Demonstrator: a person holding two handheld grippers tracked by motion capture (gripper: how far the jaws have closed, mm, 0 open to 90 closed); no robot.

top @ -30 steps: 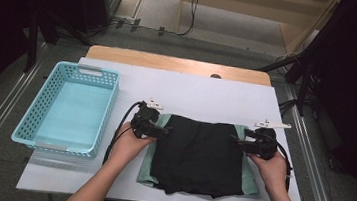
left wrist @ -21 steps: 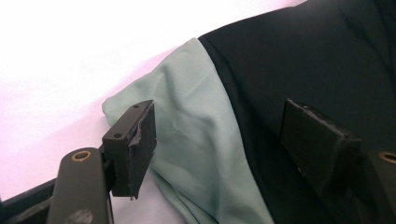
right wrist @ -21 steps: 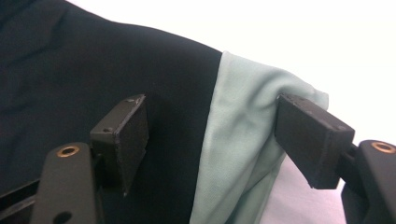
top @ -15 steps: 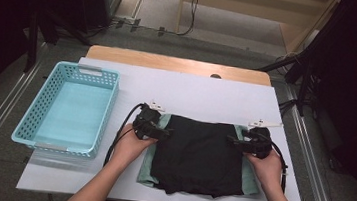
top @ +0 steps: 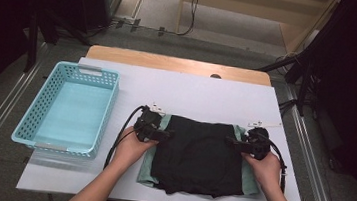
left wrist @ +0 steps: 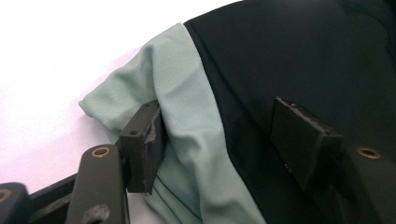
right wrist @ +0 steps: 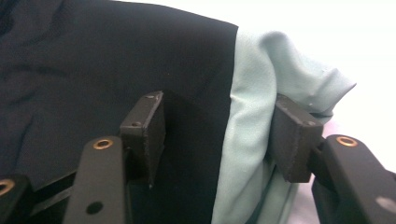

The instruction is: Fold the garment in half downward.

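The folded garment (top: 199,158) hides its own lower layers, and its near edge overhangs the table (top: 192,89).

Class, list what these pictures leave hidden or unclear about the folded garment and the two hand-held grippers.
- Folded garment: its type and layer count; high view, folds cover it.
- Left hand-held gripper: whether its pads pinch the mint edge; left gripper view, cloth bunches over them.
- Right hand-held gripper: the same; right gripper view.

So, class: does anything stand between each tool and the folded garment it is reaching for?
Nothing visible does. The left tool straddles the folded garment at its left edge, the right tool at its right edge. Both have just been closing, fabric between the jaws.
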